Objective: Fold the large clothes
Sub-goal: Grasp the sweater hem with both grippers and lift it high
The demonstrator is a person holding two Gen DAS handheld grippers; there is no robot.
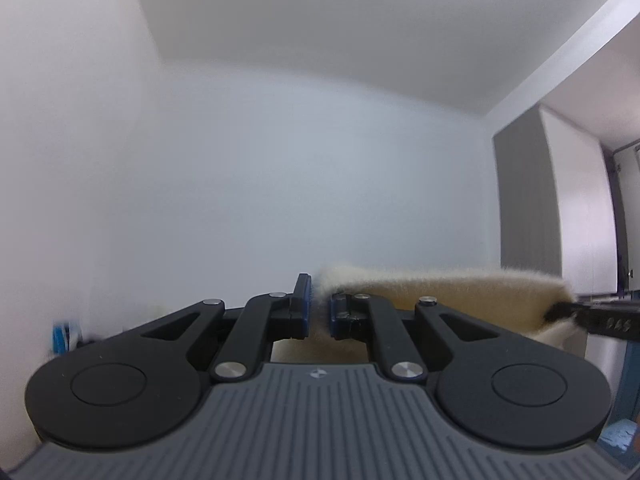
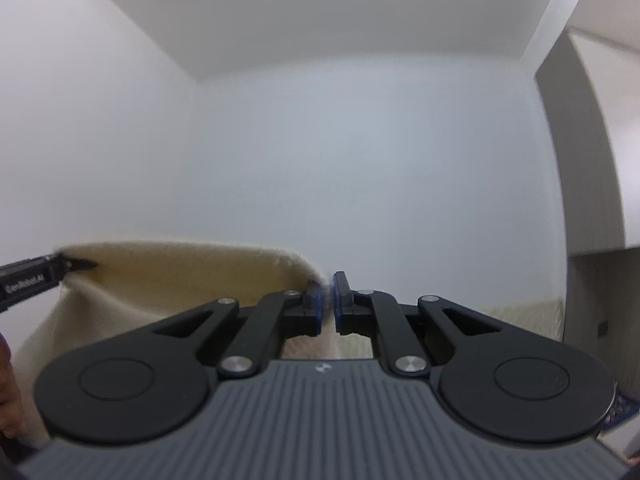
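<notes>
Left gripper (image 1: 319, 312) clamped on the top edge of a cream fleecy garment (image 1: 440, 286), blue pads nearly together with fabric pinched between them. Right gripper (image 2: 328, 306) likewise pinched shut on the same garment's edge, cloth squeezed between its pads; both tools tilt slightly upward toward a plain white wall (image 2: 360, 160). Garment stretches as a taut band between the two grippers and hangs below them, a grey cabinet (image 1: 520, 200) off to the right.

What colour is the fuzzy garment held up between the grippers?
Plain cream fuzzy garment, no pattern; clearest in the right wrist view.
</notes>
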